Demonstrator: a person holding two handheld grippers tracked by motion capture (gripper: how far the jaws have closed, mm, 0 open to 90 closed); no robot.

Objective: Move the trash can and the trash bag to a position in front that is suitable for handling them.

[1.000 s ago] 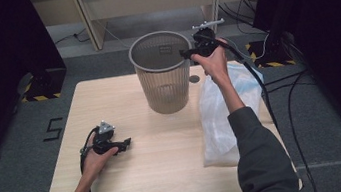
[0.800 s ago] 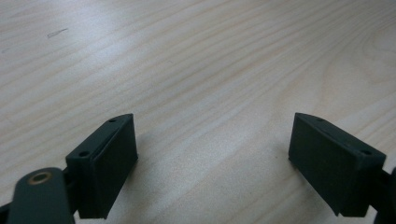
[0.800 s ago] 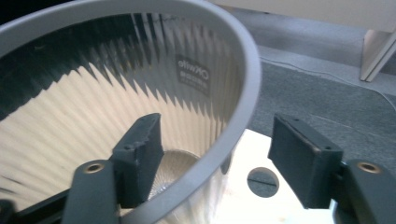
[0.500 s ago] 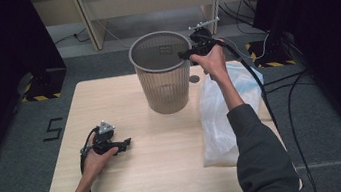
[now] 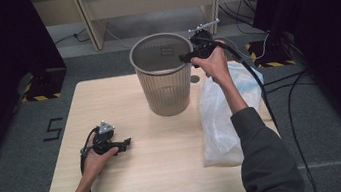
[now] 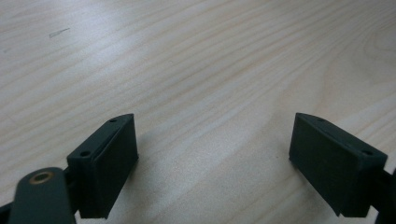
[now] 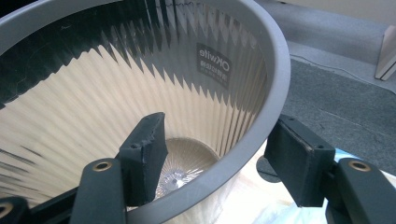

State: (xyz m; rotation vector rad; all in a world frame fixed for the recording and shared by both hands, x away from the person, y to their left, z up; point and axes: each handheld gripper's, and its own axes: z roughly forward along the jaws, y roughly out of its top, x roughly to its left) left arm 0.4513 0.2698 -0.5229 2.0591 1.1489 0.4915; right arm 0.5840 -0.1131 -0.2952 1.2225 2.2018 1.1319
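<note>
Straddling the bin's rim, our right gripper (image 7: 212, 161) has one jaw inside the mesh wastebasket (image 5: 165, 76) and one outside; the jaws have just been opening, not pressing. The wastebasket stands upright at upper centre, mouth up. Our left gripper (image 5: 125, 143), jaws apart, rests lower left on the table (image 5: 170, 177).

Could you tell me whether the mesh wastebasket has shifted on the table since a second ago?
No. The wastebasket stands at the same spot against the table's far edge, with the right gripper astride its rim.
</note>
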